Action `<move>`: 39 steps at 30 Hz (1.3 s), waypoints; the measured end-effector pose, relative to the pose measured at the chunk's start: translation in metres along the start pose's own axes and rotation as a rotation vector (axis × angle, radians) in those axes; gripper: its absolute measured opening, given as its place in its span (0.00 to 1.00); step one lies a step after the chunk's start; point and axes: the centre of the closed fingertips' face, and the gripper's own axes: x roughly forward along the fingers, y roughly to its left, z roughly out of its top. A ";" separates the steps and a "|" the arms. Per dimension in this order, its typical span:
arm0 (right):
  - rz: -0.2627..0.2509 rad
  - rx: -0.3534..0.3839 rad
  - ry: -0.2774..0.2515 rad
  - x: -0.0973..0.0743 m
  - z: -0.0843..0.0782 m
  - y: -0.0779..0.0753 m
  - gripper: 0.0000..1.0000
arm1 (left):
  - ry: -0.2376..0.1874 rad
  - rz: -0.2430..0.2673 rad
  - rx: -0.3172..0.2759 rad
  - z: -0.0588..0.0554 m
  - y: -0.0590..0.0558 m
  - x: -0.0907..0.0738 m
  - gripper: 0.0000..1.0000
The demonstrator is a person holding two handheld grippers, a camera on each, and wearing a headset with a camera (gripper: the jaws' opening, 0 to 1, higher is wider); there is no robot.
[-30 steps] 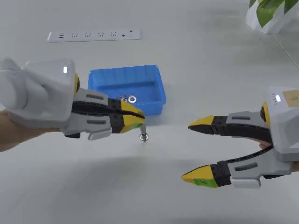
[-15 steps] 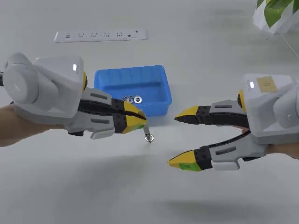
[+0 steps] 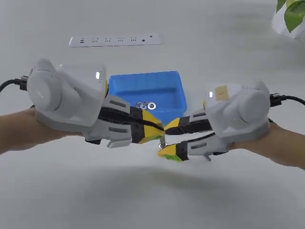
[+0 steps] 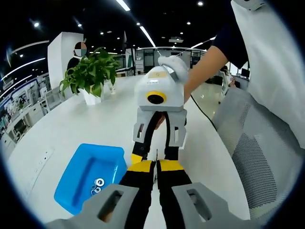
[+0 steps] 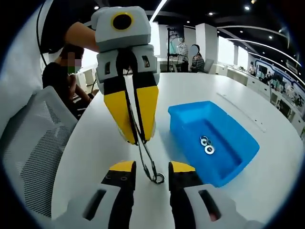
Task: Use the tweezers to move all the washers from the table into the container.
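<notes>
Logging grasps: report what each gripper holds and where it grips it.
Left gripper is shut on the tweezers near their upper end; the tweezer tips pinch a washer. Right gripper, jaws open, holds nothing.

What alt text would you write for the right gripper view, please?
The left gripper reaches in from the top, its yellow jaws shut on thin tweezers whose tips hold a washer between the right gripper's parted jaws at the bottom. To the right, a blue container with a few washers inside sits on a white table.
</notes>
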 end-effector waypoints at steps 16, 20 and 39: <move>0.034 -0.126 0.026 0.002 -0.004 0.008 0.08 | 0.007 0.022 0.020 0.001 0.004 0.005 0.06; 0.023 -0.139 0.023 0.003 -0.003 0.009 0.08 | 0.039 0.029 0.081 -0.002 0.001 0.009 0.08; -0.002 -0.167 -0.007 -0.014 0.022 0.011 0.08 | 0.025 0.154 -0.054 -0.014 -0.009 -0.040 0.43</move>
